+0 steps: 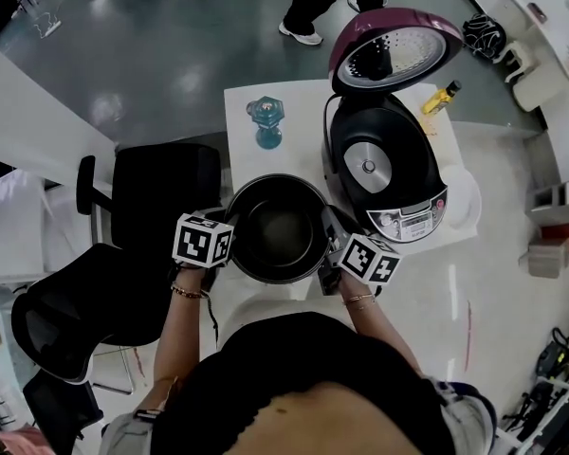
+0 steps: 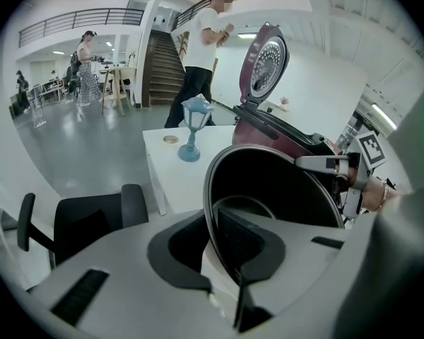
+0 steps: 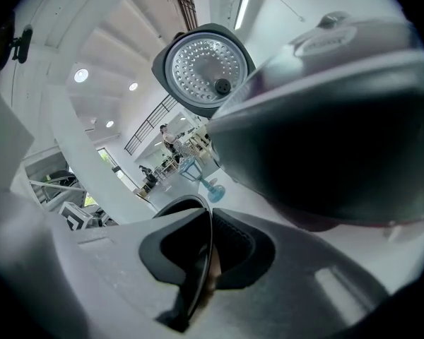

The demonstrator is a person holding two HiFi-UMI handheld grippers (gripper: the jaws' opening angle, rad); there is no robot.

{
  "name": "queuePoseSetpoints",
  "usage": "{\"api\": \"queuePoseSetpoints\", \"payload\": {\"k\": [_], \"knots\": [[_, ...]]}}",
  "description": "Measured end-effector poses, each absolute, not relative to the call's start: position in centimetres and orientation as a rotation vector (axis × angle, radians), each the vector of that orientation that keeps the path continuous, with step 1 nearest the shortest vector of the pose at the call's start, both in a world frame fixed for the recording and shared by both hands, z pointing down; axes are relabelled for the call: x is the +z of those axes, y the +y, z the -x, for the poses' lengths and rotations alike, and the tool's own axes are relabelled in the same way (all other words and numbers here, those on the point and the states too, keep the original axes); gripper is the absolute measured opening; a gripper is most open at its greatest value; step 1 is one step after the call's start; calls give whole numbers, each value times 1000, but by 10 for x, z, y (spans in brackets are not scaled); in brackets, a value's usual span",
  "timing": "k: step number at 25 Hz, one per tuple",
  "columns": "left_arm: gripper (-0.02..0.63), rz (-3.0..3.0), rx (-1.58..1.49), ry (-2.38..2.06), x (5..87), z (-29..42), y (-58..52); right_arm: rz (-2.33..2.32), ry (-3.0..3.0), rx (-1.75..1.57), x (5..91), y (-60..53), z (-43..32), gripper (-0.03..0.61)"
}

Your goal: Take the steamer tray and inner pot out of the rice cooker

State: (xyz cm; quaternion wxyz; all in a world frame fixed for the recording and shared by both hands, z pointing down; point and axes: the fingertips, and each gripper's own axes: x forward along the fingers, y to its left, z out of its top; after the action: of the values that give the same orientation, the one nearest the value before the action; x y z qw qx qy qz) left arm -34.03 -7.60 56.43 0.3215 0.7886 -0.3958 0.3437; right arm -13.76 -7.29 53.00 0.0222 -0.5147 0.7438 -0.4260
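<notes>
Both grippers clamp the inner pot (image 1: 280,230), which is clear of the rice cooker (image 1: 389,173).
From my seat, the left gripper (image 1: 233,239) is closed on the pot's thin black rim at 9 o'clock. The pot is mouth up and empty over the near end of the white table (image 1: 242,121); I cannot tell if it rests there. At 3 o'clock the right gripper (image 1: 328,240) pinches the opposite rim. The cooker stands at the pot's 1 o'clock with its lid (image 1: 394,50) raised, and a blue lantern (image 1: 266,121) sits at 12.
</notes>
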Motion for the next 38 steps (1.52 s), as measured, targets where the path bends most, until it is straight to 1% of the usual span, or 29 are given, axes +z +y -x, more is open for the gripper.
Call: {"api": "queuePoseSetpoints", "payload": {"k": [10, 15, 20, 23, 24, 29, 34, 35, 38], "knots": [[41, -2143, 846, -1087, 565, 336, -83, 1635, 2310, -1304, 536, -70, 136, 23], [46, -2162, 800, -1140, 563, 337, -85, 1691, 2332, -1237, 528, -62, 129, 46], [122, -2170, 811, -1210, 557, 347, -87, 1749, 2338, -1201, 523, -48, 116, 46], [183, -2156, 766, -1258, 551, 356, -87, 1782, 2345, -1166, 519, -40, 109, 46], [188, -2156, 753, -1276, 547, 359, -86, 1794, 2354, -1145, 516, -37, 108, 46], [188, -2171, 674, -1433, 516, 376, -81, 1850, 2430, -973, 494, -30, 102, 46], [187, -2225, 561, -1531, 478, 379, -64, 1836, 2541, -830, 478, -28, 112, 46], [179, -2243, 543, -1548, 472, 378, -60, 1822, 2566, -812, 475, -28, 115, 46], [104, -2290, 477, -1571, 459, 370, -47, 1778, 2647, -754, 466, -25, 127, 46]]}}
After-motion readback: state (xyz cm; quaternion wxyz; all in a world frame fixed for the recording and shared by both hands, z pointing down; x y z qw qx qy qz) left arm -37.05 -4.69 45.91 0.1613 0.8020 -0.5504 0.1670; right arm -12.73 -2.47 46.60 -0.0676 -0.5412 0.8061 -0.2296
